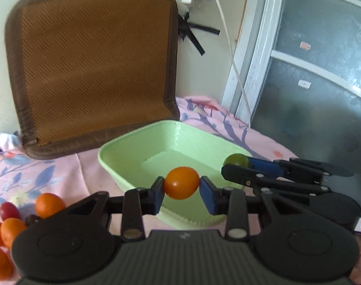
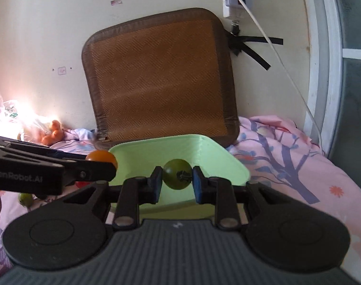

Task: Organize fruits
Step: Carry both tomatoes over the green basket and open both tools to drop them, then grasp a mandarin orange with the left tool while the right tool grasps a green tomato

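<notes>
Through my left wrist camera, my left gripper (image 1: pixel 182 186) is closed down on an orange cherry tomato (image 1: pixel 182 182), one blue pad pressing each side. I hold it in the air above the near part of the green tray (image 1: pixel 114 163), inside its near rim. The tray's floor looks bare, so I judge the sorting has barely begun: nothing has been dropped in yet. A loose cluster of orange tomatoes (image 1: pixel 49 204) and a red one (image 1: pixel 9 210) waits on the pink floral cloth (image 1: pixel 68 175) off the tray's left side, near the cloth's left edge. My right gripper (image 1: pixel 237 163) comes in from the right over the tray's right rim, carrying a green tomato (image 1: pixel 236 159).

Through my right wrist camera, that green tomato (image 2: pixel 177 174) sits between my right gripper's (image 2: pixel 177 178) pads, stem scar toward the lens. The left pad touches it; whether the right pad does, I cannot tell. It hangs over the near half of the tray (image 2: pixel 237 166). My left gripper (image 2: pixel 102 163) reaches in from the left at the tray's left rim with its orange tomato (image 2: pixel 101 158). One more green fruit (image 2: pixel 26 198) lies on the cloth at left. Both held fruits need releasing, then the rest collecting.
</notes>
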A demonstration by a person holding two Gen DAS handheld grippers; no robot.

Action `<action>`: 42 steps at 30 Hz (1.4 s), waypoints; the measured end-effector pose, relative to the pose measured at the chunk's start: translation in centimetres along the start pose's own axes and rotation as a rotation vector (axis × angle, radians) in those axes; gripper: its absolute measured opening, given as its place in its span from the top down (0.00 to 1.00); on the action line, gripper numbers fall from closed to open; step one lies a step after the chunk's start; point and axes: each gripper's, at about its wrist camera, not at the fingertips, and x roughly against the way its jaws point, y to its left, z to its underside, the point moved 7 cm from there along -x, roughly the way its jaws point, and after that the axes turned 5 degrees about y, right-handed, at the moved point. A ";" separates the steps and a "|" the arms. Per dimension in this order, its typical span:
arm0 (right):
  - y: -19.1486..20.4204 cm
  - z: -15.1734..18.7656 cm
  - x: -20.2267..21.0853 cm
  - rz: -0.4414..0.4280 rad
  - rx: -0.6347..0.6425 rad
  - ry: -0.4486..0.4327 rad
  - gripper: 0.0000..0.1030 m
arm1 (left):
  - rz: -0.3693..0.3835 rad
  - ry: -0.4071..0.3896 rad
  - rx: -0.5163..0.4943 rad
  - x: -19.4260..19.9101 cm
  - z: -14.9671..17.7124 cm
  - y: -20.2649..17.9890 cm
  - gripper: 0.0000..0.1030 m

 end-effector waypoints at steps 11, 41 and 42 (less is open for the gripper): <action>-0.6 0.7 -0.6 0.055 0.000 -0.032 0.70 | -0.040 0.004 -0.022 -1.3 0.0 -0.5 0.60; 19.8 2.9 -1.7 -0.426 0.159 0.240 0.53 | -0.243 0.025 0.304 8.8 8.8 17.5 0.47; 20.1 3.0 -2.0 -0.429 0.172 0.250 0.53 | -0.240 0.026 0.317 8.7 8.9 17.7 0.54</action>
